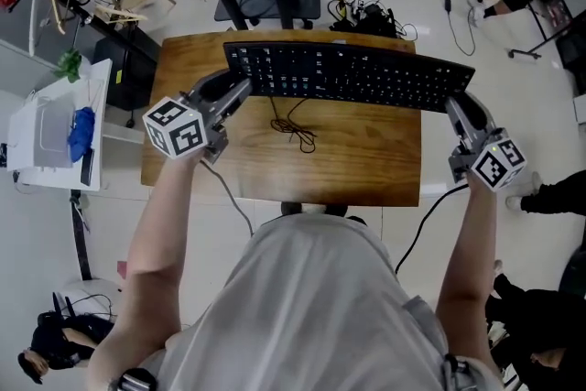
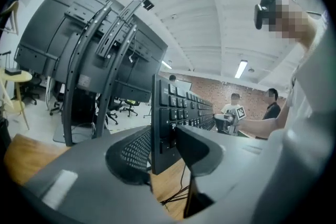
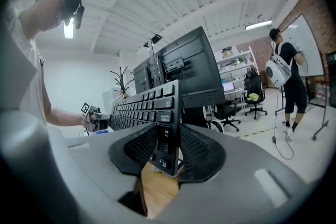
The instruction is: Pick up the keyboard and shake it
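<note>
Left hand-held gripper (image 1: pixel 242 91), right hand-held gripper (image 1: pixel 454 106), clamping keyboard (image 1: pixel 348 73) ends

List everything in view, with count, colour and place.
keyboard: one, black, held above the table by both ends
table: one, brown wood, under the keyboard
cable: one, black, looped on the table
monitor: at least one, black, beyond the keyboard
box: one, white, left of the table
bystanders: several, mostly dark clothes, around the room's edges
left claw: one, grey, shut on the keyboard's left end
right claw: one, grey, shut on the keyboard's right end
</note>
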Demonstrator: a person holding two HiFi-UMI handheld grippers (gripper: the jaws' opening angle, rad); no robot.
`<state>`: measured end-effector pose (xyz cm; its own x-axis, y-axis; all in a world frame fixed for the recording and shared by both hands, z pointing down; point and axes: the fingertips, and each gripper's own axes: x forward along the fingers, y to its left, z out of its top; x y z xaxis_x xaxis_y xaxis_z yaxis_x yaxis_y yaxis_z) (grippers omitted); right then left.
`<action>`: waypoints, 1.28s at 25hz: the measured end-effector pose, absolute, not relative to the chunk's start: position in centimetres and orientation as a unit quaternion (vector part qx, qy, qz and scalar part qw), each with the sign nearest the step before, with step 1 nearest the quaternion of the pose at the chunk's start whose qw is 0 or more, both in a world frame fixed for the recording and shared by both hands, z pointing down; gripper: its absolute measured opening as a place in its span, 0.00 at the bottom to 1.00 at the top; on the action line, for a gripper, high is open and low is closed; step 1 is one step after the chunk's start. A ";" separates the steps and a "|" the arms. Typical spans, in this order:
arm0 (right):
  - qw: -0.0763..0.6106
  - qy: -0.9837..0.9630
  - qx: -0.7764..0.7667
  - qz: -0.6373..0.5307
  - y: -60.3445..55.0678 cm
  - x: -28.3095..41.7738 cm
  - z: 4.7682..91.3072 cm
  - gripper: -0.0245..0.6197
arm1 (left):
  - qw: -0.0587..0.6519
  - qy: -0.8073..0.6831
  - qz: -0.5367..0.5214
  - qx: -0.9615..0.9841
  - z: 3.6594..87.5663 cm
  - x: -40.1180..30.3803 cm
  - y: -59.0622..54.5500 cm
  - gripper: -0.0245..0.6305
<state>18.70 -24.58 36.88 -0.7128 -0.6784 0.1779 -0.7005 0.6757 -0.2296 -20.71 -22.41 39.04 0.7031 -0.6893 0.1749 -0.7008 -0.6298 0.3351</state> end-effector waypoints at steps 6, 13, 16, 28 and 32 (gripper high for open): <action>0.002 -0.926 0.375 0.039 -25.6 18.9 29.9 0.22 | 0.095 -0.390 -0.020 0.916 32.8 -20.5 -23.8 0.24; -0.040 -0.922 0.380 -0.070 -25.7 19.0 23.9 0.22 | -0.011 -0.388 -0.056 0.920 26.8 -20.5 -24.8 0.24; -0.076 -0.921 0.372 -0.083 -25.0 17.6 24.3 0.22 | -0.046 -0.397 -0.047 0.915 26.0 -22.1 -23.3 0.25; -0.133 -0.896 0.373 -0.202 -20.9 19.0 17.4 0.22 | -0.205 -0.393 -0.107 0.890 16.3 -20.5 -20.1 0.26; -0.147 -0.889 0.370 -0.227 -19.6 19.2 15.8 0.22 | -0.242 -0.390 -0.118 0.881 14.1 -20.2 -19.0 0.27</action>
